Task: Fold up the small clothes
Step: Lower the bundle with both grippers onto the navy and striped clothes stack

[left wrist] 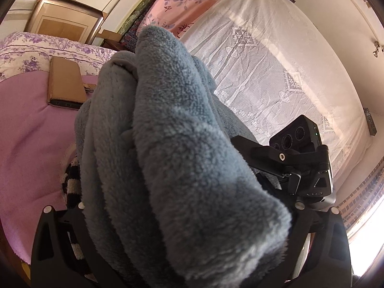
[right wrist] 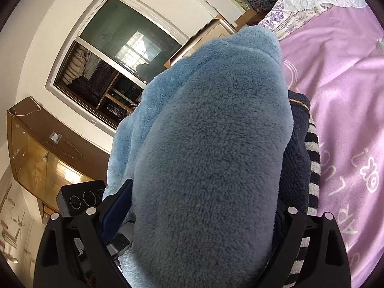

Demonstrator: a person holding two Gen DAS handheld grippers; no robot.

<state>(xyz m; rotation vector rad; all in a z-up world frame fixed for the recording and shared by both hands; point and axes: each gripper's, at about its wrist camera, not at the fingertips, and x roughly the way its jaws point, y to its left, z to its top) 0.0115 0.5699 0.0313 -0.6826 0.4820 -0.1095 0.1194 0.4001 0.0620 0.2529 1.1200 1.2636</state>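
Holding: we carry the blue fleece garment (left wrist: pixel 172 144) bunched between both grippers, lifted above the purple bedspread (left wrist: pixel 28 124).
Progress: we judge folding unfinished; no neat fold shows.
Look: plush, thick, draped in loose rolls.
Left gripper (left wrist: pixel 182 259): fingers buried in fleece; we cannot tell their spread.
Right gripper (right wrist: pixel 192 252): likewise hidden.
Beside right gripper: striped cloth (right wrist: pixel 313 158).

A home bedroom, plainly: purple bedspread (right wrist: pixel 340 76) with printed white lettering at three o'clock in the right wrist view; floral quilt (left wrist: pixel 36 48) at ten o'clock in the left wrist view, pink flowered pillow (left wrist: pixel 182 2) at twelve, white lace curtain (left wrist: pixel 276 72) lit from behind at two. Domestic fittings too: interior window (right wrist: pixel 115 67) at eleven o'clock showing shelves in another room; wooden glass-fronted cabinet (right wrist: pixel 40 153) at eight; cardboard box (left wrist: pixel 66 86) lying on the bed.
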